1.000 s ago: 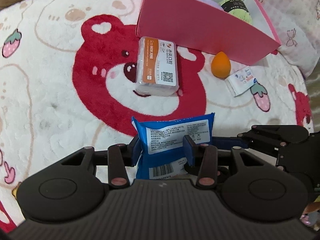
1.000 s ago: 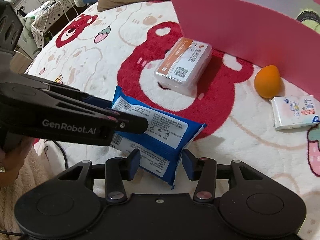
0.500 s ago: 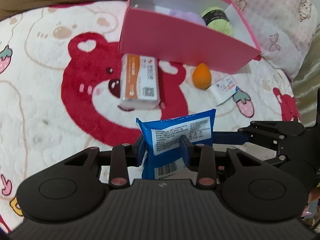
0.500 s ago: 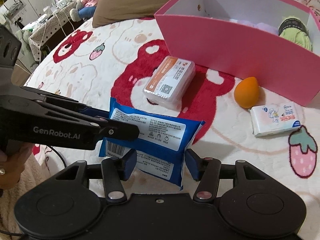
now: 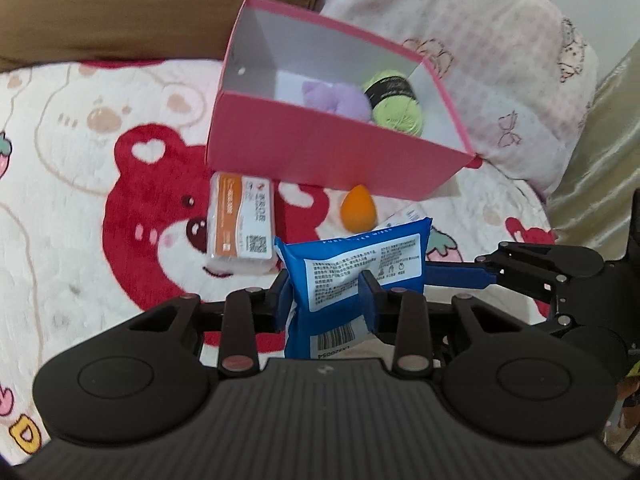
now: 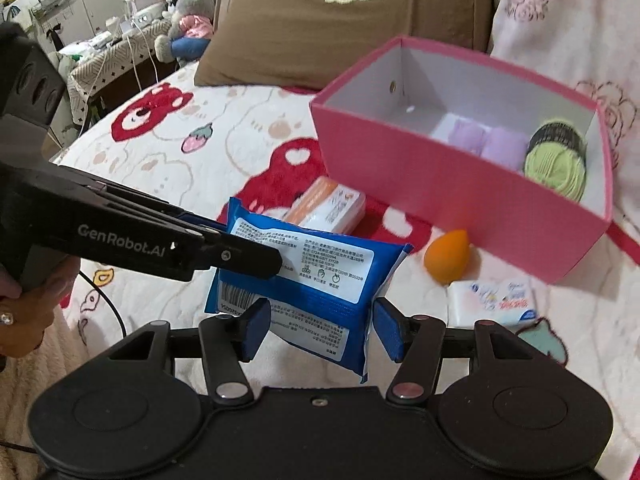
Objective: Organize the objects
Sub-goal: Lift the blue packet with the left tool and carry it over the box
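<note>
Both grippers are shut on a blue wipes pack [image 5: 352, 268], also in the right wrist view [image 6: 316, 276], held above the bear blanket. My left gripper [image 5: 326, 294] pinches one end; my right gripper [image 6: 318, 326] clamps the other. The right gripper's arm [image 5: 532, 268] shows at the right of the left wrist view. The left gripper's arm [image 6: 120, 232] crosses the right wrist view. Ahead stands an open pink box [image 5: 320, 148], also in the right wrist view [image 6: 440, 184], holding a green yarn ball [image 5: 396, 108] and a purple soft item [image 5: 340, 98].
On the blanket before the box lie an orange-and-white plastic case [image 5: 242, 224], an orange sponge egg [image 5: 357, 211] and a small white tissue pack [image 6: 492, 304]. A brown pillow [image 6: 340, 20] and a pink pillow [image 5: 500, 60] sit behind the box.
Both grippers have lifted the blue wipes pack up off the blanket, and the views now look down into the box.
</note>
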Available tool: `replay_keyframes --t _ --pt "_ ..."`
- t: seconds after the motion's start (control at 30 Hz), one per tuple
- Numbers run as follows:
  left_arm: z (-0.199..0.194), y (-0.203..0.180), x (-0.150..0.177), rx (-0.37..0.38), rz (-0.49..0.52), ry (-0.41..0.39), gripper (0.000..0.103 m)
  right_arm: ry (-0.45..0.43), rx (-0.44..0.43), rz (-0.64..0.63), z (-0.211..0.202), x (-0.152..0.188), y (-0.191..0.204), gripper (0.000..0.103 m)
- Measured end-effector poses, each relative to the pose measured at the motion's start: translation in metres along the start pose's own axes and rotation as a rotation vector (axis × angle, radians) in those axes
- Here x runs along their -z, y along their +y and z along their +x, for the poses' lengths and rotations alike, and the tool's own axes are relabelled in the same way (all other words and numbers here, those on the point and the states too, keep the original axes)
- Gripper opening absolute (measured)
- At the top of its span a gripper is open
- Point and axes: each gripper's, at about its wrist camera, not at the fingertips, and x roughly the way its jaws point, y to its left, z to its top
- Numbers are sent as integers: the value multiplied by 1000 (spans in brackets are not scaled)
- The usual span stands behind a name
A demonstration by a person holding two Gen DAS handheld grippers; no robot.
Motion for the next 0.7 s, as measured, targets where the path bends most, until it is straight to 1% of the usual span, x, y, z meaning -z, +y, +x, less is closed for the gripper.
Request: replay_keyframes --t 0.23,0.4,0.57,0.7 --pt "-3 -13 -3 22 6 5 34 -24 15 -12 -12 2 -3 65" --pt "-10 -26 -8 31 12 -28 34 -49 22 9 -23 5 -10 65" --pt "-14 -38 -15 14 15 -37 34 -79 35 4 -33 4 -12 65" --pt "-20 -44 -25 19 17 -39 34 -112 51 -3 -44 0 -14 65"
